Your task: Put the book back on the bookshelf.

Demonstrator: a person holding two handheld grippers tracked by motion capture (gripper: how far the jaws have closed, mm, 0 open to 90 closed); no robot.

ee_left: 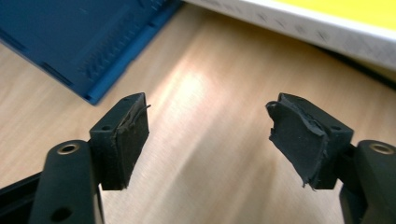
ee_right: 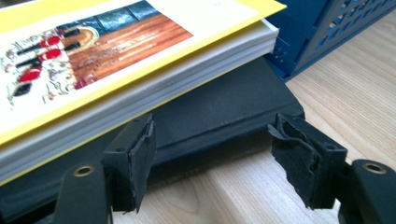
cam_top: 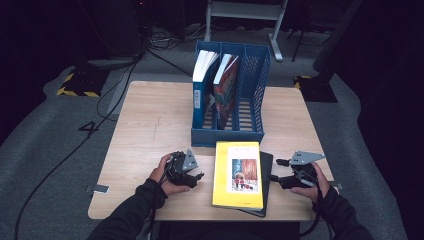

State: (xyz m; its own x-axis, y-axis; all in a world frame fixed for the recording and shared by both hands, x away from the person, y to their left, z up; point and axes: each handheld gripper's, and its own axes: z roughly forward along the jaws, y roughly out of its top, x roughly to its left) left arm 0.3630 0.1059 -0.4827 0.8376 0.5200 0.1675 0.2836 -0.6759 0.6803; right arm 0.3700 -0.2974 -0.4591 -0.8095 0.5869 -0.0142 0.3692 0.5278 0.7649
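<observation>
Yellow book (cam_top: 238, 174) lies flat on a black book (cam_top: 266, 170), both on the wooden table (cam_top: 150, 125) just in front of the blue file rack (cam_top: 252, 75). Left gripper (cam_top: 192, 176) sits left of the yellow book, apart from it, jaws spread over bare wood. Right gripper (ee_right: 212, 154) faces the black book's right edge, jaws spread, pads not pressing on it.

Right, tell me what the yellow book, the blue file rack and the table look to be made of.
Yellow book: paper, with a smooth, slightly glossy printed cover; white page edges show along its side. Blue file rack: seemingly moulded plastic, matt, with slotted walls. Table: pale wood or a wood-look laminate; grain lines and a soft sheen show, but which one is unclear.
</observation>
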